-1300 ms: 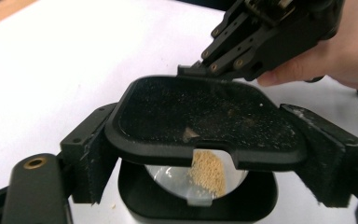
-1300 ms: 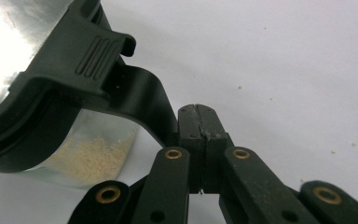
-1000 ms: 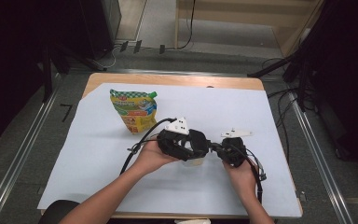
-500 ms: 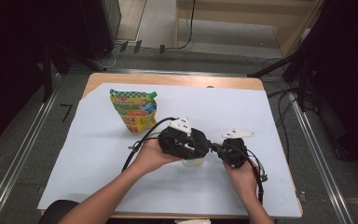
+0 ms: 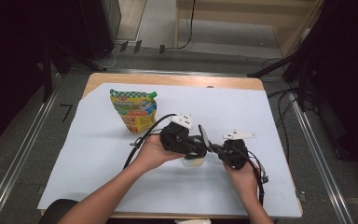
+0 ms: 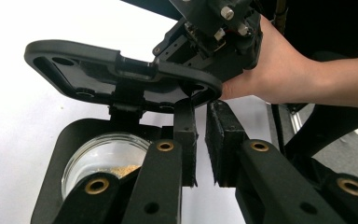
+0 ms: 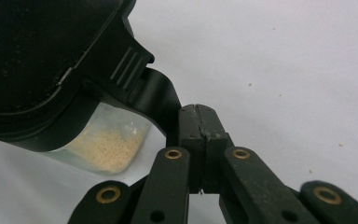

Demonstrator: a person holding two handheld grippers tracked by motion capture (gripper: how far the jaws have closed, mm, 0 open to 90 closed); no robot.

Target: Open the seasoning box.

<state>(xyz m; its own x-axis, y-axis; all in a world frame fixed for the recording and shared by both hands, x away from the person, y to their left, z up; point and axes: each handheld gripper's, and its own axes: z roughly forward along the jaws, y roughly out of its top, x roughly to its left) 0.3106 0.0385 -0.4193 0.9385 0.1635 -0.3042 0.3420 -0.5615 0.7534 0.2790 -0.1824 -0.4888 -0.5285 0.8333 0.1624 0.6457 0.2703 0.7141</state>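
Glass jar (image 6: 103,161) with a black collar and a hinged black lid (image 6: 121,74) is seen near the middle of the desk (image 5: 98,154), on the white sheet that covers it, between the two hands. In the high view the jar (image 5: 192,162) is mostly hidden under the grippers; pale crumbs are seen at its bottom in both gripper views. The lid is raised on its hinge and stands tilted above the jar's mouth.

The left gripper (image 5: 200,148) is held over the jar from the left side. Its jaws have just been closing and are now drawn narrow, with only a slim gap left between the pads. In the left gripper view the tips (image 6: 200,140) are seen right at the near edge of the raised lid; whether the edge is pinched or merely touched cannot be told, since the pads are seen slightly apart below it.

The right gripper (image 5: 216,150) is held just right of the jar. Its jaws (image 7: 200,123) are fully closed, pad against pad, and the tips are pressed up to the black tab of the collar beside the jar (image 7: 109,144); nothing is visibly gripped between them.

A yellow and green pouch (image 5: 135,111) stands farther off to the left, well apart from the jar.
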